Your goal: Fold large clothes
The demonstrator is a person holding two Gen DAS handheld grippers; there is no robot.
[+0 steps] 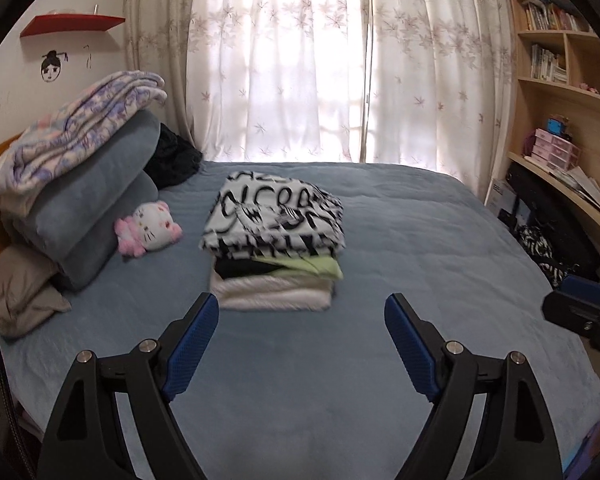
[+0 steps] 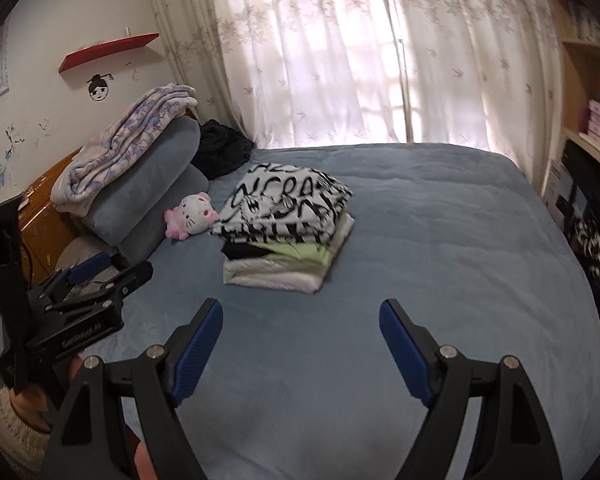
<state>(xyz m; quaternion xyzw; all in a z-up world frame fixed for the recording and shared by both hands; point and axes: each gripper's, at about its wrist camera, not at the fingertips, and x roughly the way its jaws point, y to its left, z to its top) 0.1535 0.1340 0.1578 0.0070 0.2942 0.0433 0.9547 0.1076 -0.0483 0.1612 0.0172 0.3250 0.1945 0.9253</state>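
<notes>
1. Blue bed (image 1: 420, 240) fills the view, curtains (image 1: 300, 60) bright behind it.
2. Rolled bedding (image 1: 80, 184) is piled at the headboard.
3. Folded clothes stack (image 1: 276, 240) sits mid-bed, black-and-white top (image 2: 288, 208) uppermost; lower layers perhaps three, blurry.
4. Left gripper (image 1: 300, 312) gapes wide, empty.
5. Right gripper (image 2: 300, 316) likewise, nothing between.
6. Plush cat (image 1: 150, 228) lies left of the stack.

Blue bedspread (image 1: 420, 232) lying ahead beneath the tool, cat plush (image 1: 148, 229) sitting ahead-left, rolled grey bedding (image 1: 96, 200) stacking beyond it, floral curtains (image 1: 300, 60) hanging far ahead, bookshelf (image 1: 560, 64) standing right.
</notes>
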